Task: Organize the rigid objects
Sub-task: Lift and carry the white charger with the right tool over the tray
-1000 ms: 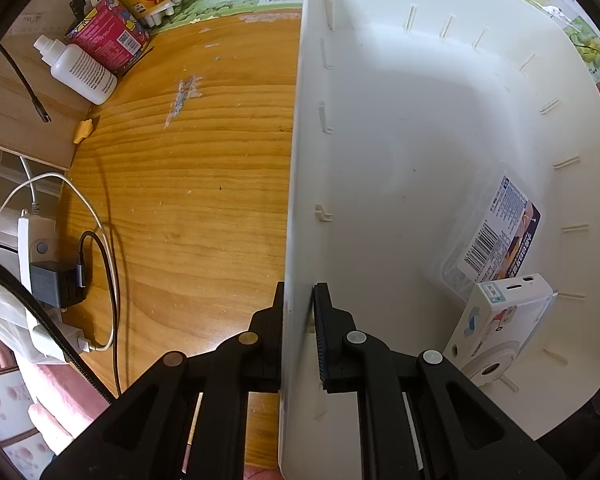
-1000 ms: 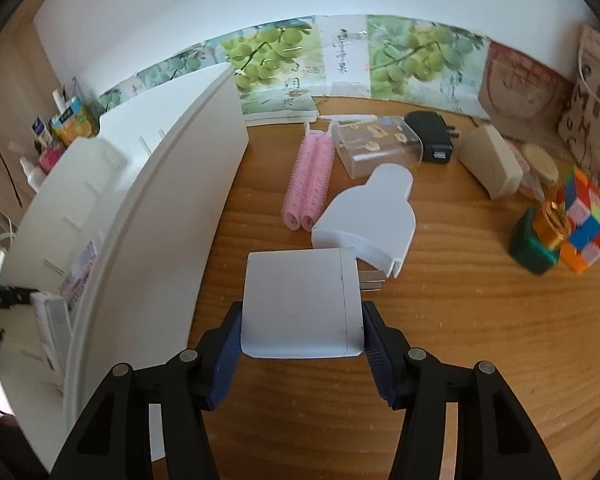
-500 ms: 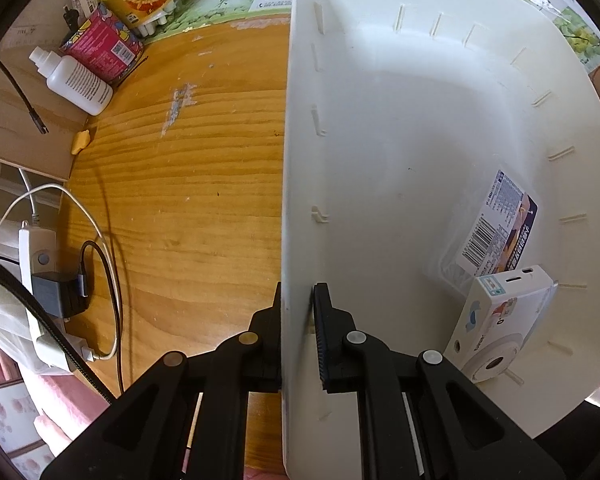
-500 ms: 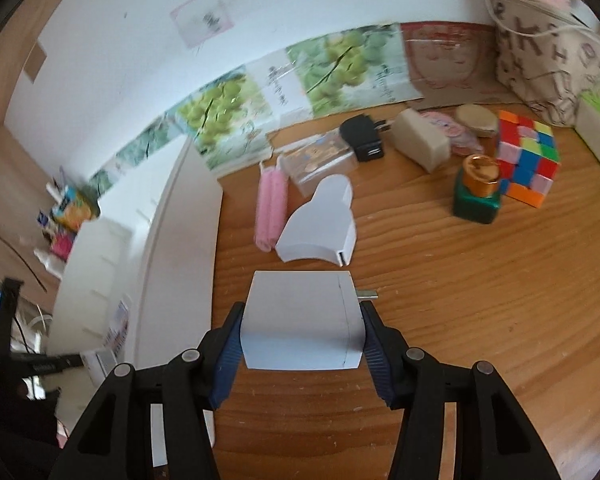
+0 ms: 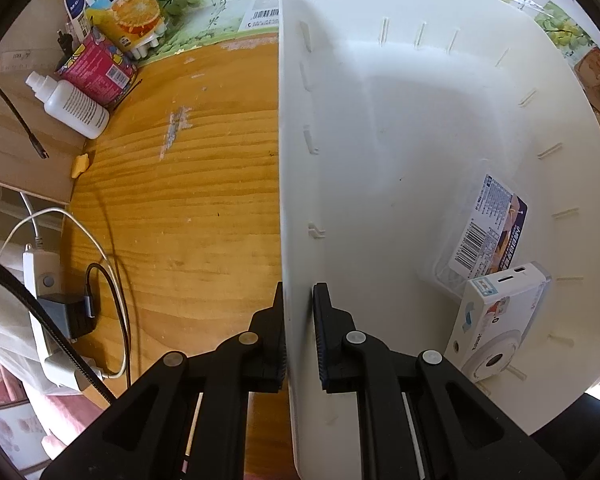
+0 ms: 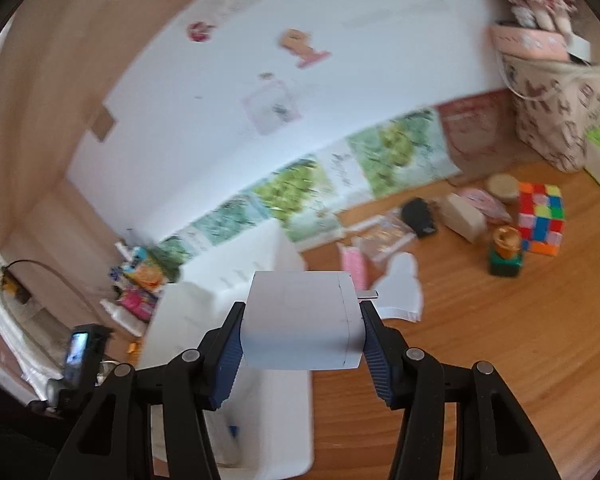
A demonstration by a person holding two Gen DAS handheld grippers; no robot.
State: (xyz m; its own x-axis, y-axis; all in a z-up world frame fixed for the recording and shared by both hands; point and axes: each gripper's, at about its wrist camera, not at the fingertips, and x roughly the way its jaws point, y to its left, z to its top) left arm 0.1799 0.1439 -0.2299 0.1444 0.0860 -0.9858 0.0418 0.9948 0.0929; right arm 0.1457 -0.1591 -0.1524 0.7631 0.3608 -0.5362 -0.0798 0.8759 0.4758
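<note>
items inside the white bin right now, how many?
2, seen from the left wrist view: a clear labelled box against the white bin's right wall, and a white camera just below it. More may be hidden.

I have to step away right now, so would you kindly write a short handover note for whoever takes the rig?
Left gripper: shut on the near wall of the white bin, steadying it.
Right gripper: shut on the white charger, carried above the bin.
Done: white camera and labelled clear box lie in the bin.
Left: drop the charger in; then Rubik's cube, black adapter, pink rollers and the rest on the table.
</note>
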